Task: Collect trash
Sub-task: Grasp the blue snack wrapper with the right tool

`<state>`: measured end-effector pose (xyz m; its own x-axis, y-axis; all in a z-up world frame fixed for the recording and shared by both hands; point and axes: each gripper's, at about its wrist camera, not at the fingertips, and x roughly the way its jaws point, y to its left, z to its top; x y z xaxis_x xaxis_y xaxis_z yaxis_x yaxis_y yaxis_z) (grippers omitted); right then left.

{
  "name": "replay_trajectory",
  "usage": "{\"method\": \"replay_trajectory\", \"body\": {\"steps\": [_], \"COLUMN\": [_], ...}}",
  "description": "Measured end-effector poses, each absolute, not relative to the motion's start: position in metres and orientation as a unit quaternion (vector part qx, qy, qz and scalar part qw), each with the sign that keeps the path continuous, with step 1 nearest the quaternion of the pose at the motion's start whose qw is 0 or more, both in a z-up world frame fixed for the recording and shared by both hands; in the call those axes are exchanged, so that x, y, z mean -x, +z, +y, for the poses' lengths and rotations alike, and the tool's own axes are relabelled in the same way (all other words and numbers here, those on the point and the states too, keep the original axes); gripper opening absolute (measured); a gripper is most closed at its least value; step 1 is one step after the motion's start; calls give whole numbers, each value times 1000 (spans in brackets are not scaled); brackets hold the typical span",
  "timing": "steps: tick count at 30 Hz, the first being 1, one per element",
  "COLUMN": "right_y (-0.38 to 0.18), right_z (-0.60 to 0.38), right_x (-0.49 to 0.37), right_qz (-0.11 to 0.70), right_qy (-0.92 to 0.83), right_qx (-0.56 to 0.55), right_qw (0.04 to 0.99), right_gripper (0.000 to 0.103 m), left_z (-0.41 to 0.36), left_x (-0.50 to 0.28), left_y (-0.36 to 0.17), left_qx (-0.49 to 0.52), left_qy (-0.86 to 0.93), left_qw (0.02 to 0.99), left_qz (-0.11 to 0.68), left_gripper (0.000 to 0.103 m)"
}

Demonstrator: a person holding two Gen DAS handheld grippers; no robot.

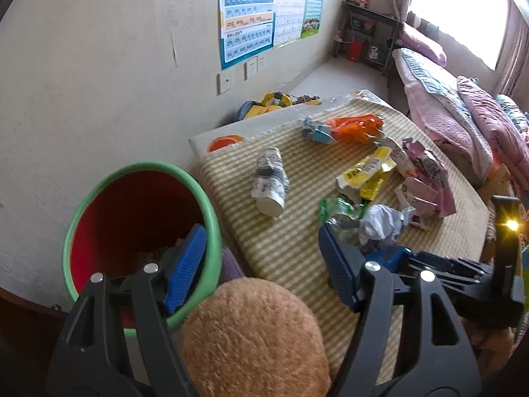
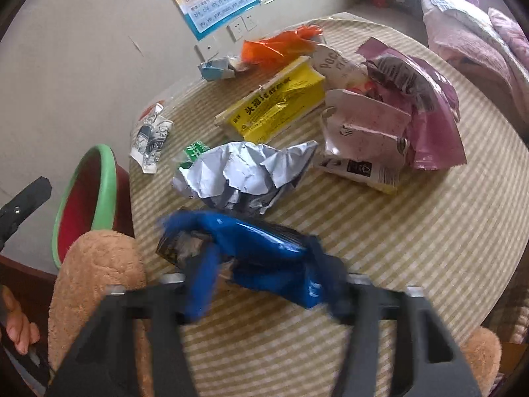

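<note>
Right gripper (image 2: 261,274) clamps a blue wrapper (image 2: 261,248) near the mat's (image 2: 429,231) front edge. Left gripper (image 1: 261,264) stands wide and empty, beside the bin's rim (image 1: 211,218).

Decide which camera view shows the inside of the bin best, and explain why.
The left wrist view: it looks down into the bin, showing its red inside and some contents. The right wrist view catches the bin only edge-on at the left, its inside mostly hidden.
</note>
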<state>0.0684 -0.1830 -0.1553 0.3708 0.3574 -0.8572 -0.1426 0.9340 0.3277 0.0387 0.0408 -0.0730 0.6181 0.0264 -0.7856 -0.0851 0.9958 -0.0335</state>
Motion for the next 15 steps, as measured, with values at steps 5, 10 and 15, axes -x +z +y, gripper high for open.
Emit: {"method": "replay_trajectory", "body": {"steps": [5, 10, 15], "right_y": [-136, -110, -99], "right_z": [-204, -230, -238], "right_x": [-52, -29, -20], "right_qz": [509, 468, 455], "right_qy": [140, 119, 119], "right_qx": [-139, -172, -177], "right_qw": [838, 859, 865], "right_gripper": [32, 32, 32], "left_z": [43, 38, 29], "left_x": [-64, -114, -156], "left_y": [-80, -101, -131], "left_qx": [20, 29, 23], "left_qy": [39, 32, 26], "left_qw": [898, 882, 864], "left_qz": [439, 469, 503], "left_gripper": [68, 72, 72]}}
